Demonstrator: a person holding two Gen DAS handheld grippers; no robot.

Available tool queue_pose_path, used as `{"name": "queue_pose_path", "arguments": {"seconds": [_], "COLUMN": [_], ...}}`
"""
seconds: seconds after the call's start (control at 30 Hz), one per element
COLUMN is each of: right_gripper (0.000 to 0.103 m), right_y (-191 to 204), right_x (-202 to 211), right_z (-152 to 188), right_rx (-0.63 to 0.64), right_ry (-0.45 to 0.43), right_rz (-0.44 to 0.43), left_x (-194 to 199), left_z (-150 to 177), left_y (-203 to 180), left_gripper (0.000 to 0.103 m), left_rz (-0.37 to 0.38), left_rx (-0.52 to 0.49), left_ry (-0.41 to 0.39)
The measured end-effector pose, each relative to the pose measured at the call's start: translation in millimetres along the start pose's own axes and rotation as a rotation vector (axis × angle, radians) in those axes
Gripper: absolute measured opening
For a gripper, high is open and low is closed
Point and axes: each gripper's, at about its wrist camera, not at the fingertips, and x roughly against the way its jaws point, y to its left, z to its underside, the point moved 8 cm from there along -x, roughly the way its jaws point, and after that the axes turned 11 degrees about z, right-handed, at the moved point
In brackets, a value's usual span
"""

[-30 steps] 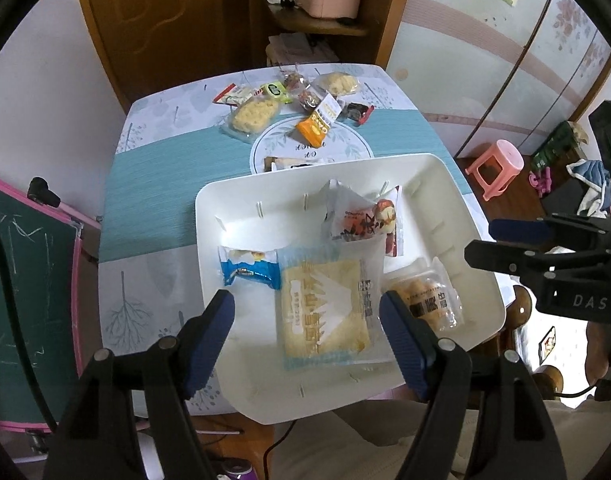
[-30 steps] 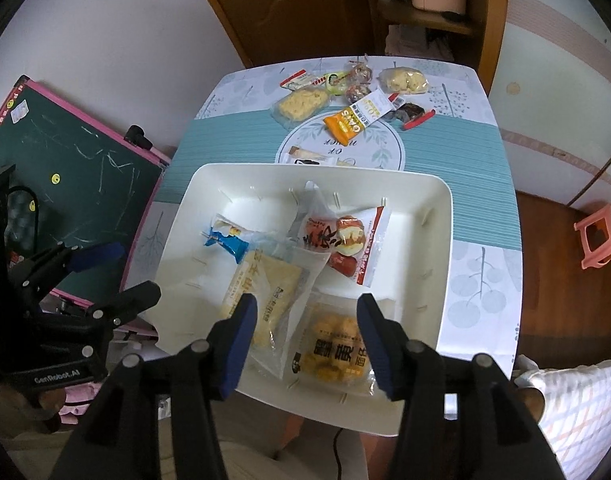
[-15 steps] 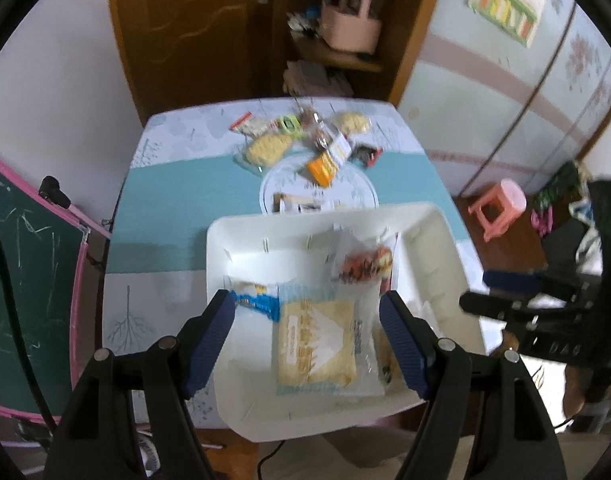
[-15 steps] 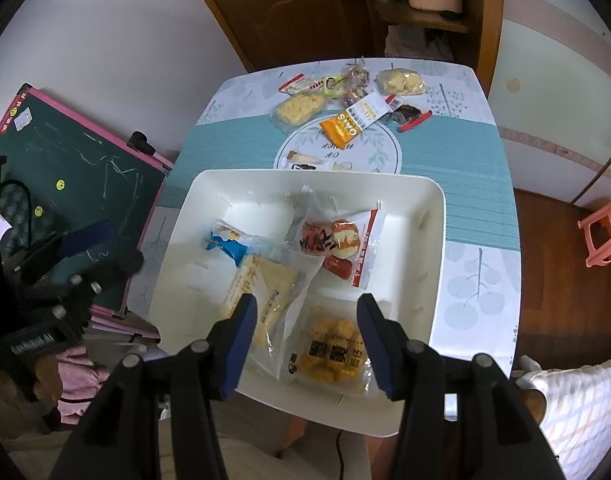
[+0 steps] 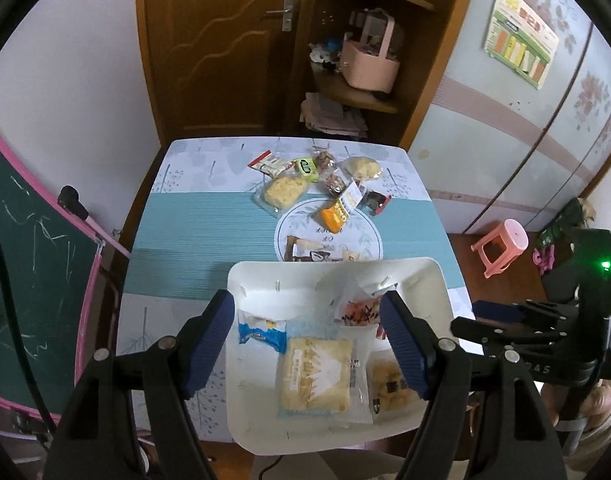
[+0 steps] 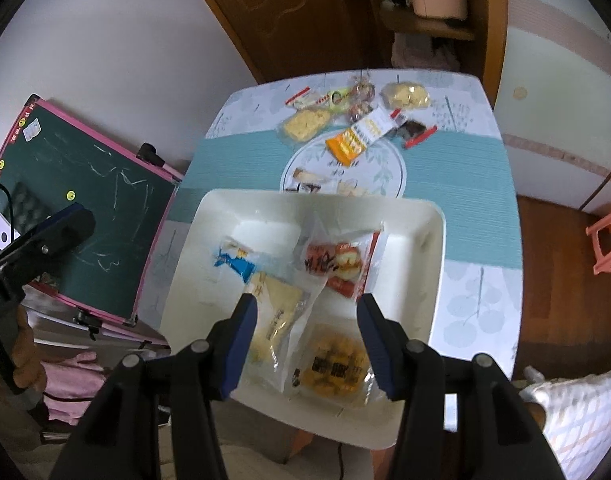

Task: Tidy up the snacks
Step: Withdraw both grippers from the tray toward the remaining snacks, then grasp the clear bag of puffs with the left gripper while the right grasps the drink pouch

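Roughly halfway: four packets lie in the white tray [image 5: 425, 280], about eight more wait on the table [image 5: 185, 216] beyond it.
Done: blue wrapper [image 5: 261, 332], flat cream cake packet [image 5: 315, 376], red-printed pouch [image 5: 357, 310] and golden pastry bag [image 5: 389, 380] sit inside the tray, the cream packet overlapping its neighbours.
Left: orange sachet [image 5: 336, 213], yellow cake pack [image 5: 283, 194], green-label sweet [image 5: 305, 166], pale lumpy bag [image 5: 363, 168], dark red-edged wrapper [image 5: 375, 201] and a brown-and-white bar [image 5: 313, 250] lying just beyond the tray's far rim.
Left gripper [image 5: 307, 342]: jaws wide apart, holding nothing, above the near half of the tray.
Right gripper [image 6: 307, 344]: jaws likewise apart and empty, above the tray's near edge.
Tray: glossy moulded plastic, rectangular with rounded corners and sloping walls, small ribs along the inside.
Packets: thin crinkly film, clear over the cakes and printed on the pouches; probably slippery and easily crushed.
Tablecloth: smooth, teal striped band across a pale leaf print, with a round medallion in the middle.
Next, as a judgement: reach past the tray for the nearest bar.
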Motion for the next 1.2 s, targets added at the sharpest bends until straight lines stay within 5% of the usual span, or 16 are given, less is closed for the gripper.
{"name": "queue_pose_path", "arguments": {"seconds": [0.4,0.7,0.93,1.2], "right_gripper": [0.056,0.074,0.078,0.078], "right_y": [-23.2,-48.7,-59.1,-56.1], "right_x": [17.6,-30.1,-114.2,-220.6], "right_z": [-88.6,-178.3,-214.3,-208.3], "right_rx": [0.047,-0.059,-0.231,-0.365], "right_ry": [-0.115,-0.087,0.035,0.208], "right_rz": [0.137,0.171,0.096,0.084], "left_x": [-28.6,-120.6,-216.2,-309.4], "left_z": [-107.5,-177.6,-177.4,-149.7], "left_y": [12.6,41.2,76.2,104.8], "left_gripper": [0.081,0.090,0.090,0.090], "left_rz": [-0.019,-0.004,0.010,0.014], "left_rx": [-0.084,-0.149,-0.136,-0.129], "left_ry": [-0.035,0.059,0.197,0.337]}}
